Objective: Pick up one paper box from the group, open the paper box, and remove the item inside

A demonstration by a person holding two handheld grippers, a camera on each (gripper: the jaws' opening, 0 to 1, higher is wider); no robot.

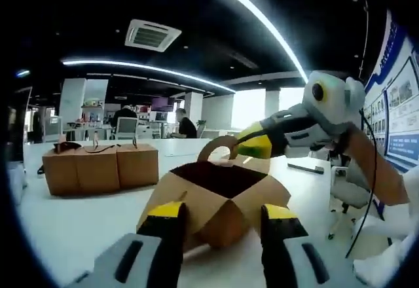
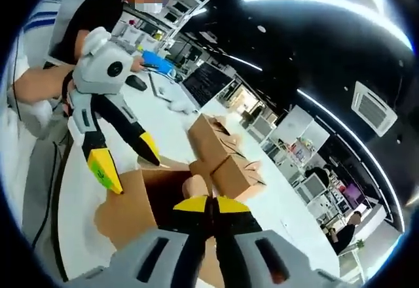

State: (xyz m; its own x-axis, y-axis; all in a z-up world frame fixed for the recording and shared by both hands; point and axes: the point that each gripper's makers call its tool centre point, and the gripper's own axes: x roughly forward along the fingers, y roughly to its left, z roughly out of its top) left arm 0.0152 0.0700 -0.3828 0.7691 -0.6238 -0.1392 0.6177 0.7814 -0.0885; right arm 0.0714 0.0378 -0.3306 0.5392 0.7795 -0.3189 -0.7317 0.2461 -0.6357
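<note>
An open brown paper box (image 1: 226,182) sits on the white table (image 1: 78,222), flaps spread and its inside dark. My left gripper (image 1: 221,213) is open, its yellow-tipped jaws standing either side of the box's near corner. My right gripper (image 1: 252,145) comes in from the right, shut on the box's looped handle flap (image 1: 216,147) at the far side. In the right gripper view the right gripper (image 2: 210,203) is pinched shut at that flap (image 2: 196,186), and the left gripper (image 2: 129,162) hangs open over the box (image 2: 147,199). What is inside the box is hidden.
A group of closed brown boxes (image 1: 98,167) (image 2: 222,150) stands together farther along the table. A flat black object (image 1: 308,167) lies behind the open box, and a blue item (image 2: 157,62) near a person in black (image 2: 98,13). Office chairs (image 1: 347,190) are at the table's edge.
</note>
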